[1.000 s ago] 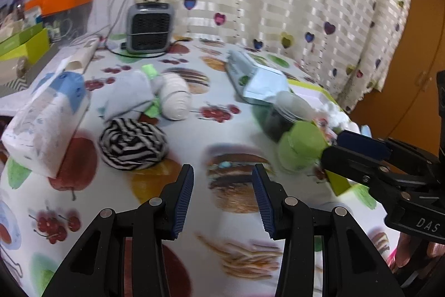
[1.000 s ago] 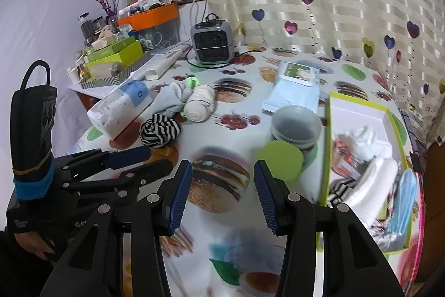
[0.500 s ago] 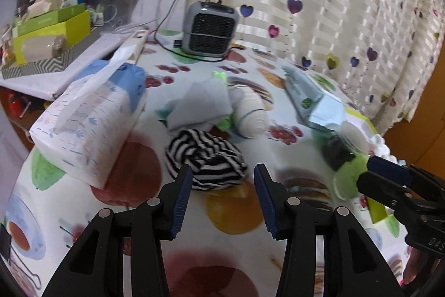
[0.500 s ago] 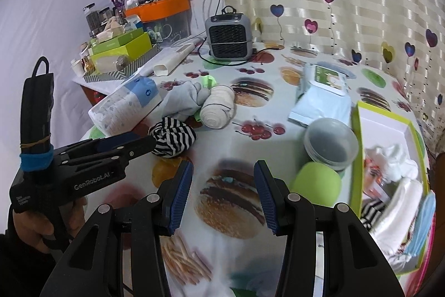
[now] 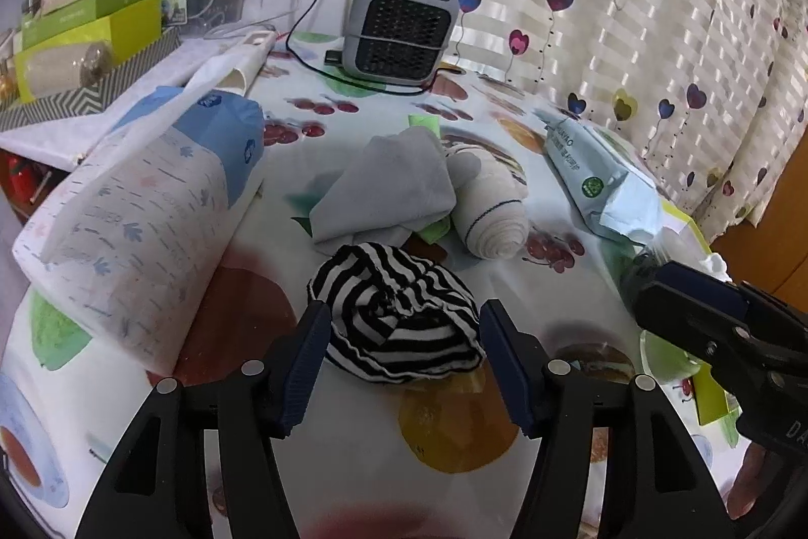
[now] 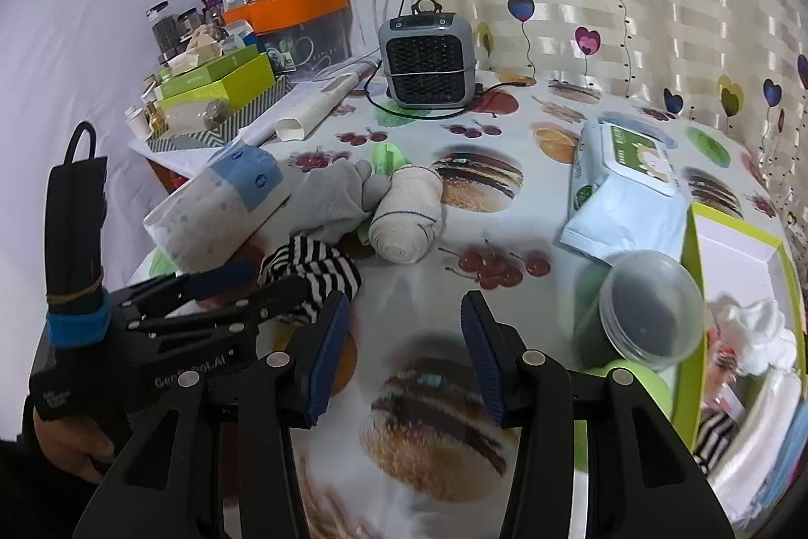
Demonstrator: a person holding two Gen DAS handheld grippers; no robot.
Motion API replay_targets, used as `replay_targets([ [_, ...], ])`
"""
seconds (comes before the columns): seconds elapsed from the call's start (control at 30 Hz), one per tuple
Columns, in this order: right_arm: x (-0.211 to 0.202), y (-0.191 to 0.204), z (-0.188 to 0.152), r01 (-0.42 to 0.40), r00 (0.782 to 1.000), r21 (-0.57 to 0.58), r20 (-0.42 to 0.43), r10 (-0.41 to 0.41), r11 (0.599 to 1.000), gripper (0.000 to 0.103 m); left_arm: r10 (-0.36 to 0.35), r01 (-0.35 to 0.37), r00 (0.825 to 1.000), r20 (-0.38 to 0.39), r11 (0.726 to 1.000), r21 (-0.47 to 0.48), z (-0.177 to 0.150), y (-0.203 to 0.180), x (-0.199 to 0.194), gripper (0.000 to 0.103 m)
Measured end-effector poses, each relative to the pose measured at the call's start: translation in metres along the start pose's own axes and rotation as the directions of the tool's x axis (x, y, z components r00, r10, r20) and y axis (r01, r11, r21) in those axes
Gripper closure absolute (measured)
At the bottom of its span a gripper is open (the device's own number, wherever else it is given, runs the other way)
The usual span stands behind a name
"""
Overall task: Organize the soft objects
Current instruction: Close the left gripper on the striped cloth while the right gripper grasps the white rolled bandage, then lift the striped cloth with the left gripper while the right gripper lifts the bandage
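Left gripper point(image 5: 399, 357): jaws have just been opening and now stand wide, one blue pad on each side of the striped sock bundle point(image 5: 399, 322), which sits between them on the table point(image 5: 454, 418). Pads look apart from the fabric or just brushing it; not pressing. Right gripper point(image 6: 404, 347): jaws parted, nothing between them, hovering over bare cloth print to the right of the left one.

Risks, biggest first:

- Tissue pack point(image 5: 141, 226), left of the bundle and near it. If the left gripper drifts left while closing, the outer finger likely shoves or snags the pack.
- Green-rimmed box point(image 6: 732, 256), far right, already holding soft items. Probably the drop-off. The carry route crosses the lidded tub point(image 6: 641, 311) and wipes pack point(image 6: 621, 180); a low pass could knock the tub.
- Right gripper sits in that route too. A clash between the two is possible unless it clears.
- Grey cloth point(image 5: 389, 190) and rolled white sock point(image 5: 490, 210), just beyond the bundle. The cloth's near edge looks close to touching the stripes; reaching in too deep could pinch it as well and drag both.
- The bundle itself is loosely balled. A shallow pinch on the top folds may let it unroll or slip out mid-lift.
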State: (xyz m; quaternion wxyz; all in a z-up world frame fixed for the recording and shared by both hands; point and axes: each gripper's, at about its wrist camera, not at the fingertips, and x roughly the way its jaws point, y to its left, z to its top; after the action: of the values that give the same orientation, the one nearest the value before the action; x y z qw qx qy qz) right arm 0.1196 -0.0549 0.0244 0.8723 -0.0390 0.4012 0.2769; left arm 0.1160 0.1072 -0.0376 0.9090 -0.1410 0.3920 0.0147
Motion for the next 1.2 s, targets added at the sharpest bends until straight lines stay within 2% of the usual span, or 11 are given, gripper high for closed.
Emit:
replay_targets([
  [0.17,0.022,-0.001,0.012,-0.011,1.0,0.012,-0.017,0.011,1.0,0.056,-0.008,0.008,0.999,-0.041,1.0,-0.006,-0.001,0.002,0.016,0.042],
  [0.43,0.058,-0.002,0.03,-0.028,0.998,0.032,-0.056,0.03,0.999,0.055,0.012,-0.012,1.0,-0.017,1.0,0.012,-0.002,0.002,0.02,0.044],
  [0.67,0.085,-0.004,0.04,-0.02,0.996,0.06,-0.087,0.026,0.998,0.055,0.035,-0.035,0.999,-0.014,0.999,0.012,-0.001,0.006,0.019,0.065],
  [0.83,0.098,-0.004,0.044,0.016,0.994,0.066,-0.11,-0.009,0.998,0.055,0.025,-0.025,1.0,-0.016,1.0,0.014,-0.002,0.008,0.019,0.072],
  [0.9,0.102,-0.009,0.046,0.029,0.992,0.09,-0.124,-0.017,0.995,0.055,0.021,-0.02,1.0,-0.019,1.0,0.02,-0.002,0.007,0.019,0.078],
  [1.0,0.107,-0.014,0.045,0.015,0.99,0.126,-0.139,0.003,0.992,0.056,0.017,-0.017,1.0,-0.023,0.999,0.029,-0.002,0.005,0.02,0.085],
  [1.07,0.106,-0.014,0.044,0.017,0.991,0.124,-0.133,0.0,0.992,0.06,0.014,-0.014,1.0,-0.024,0.999,0.032,-0.002,0.004,0.019,0.086],
  [1.2,0.095,-0.012,0.042,0.028,0.993,0.11,-0.114,-0.015,0.994,0.061,0.004,-0.003,1.0,-0.023,1.0,0.028,-0.004,0.005,0.017,0.088],
])
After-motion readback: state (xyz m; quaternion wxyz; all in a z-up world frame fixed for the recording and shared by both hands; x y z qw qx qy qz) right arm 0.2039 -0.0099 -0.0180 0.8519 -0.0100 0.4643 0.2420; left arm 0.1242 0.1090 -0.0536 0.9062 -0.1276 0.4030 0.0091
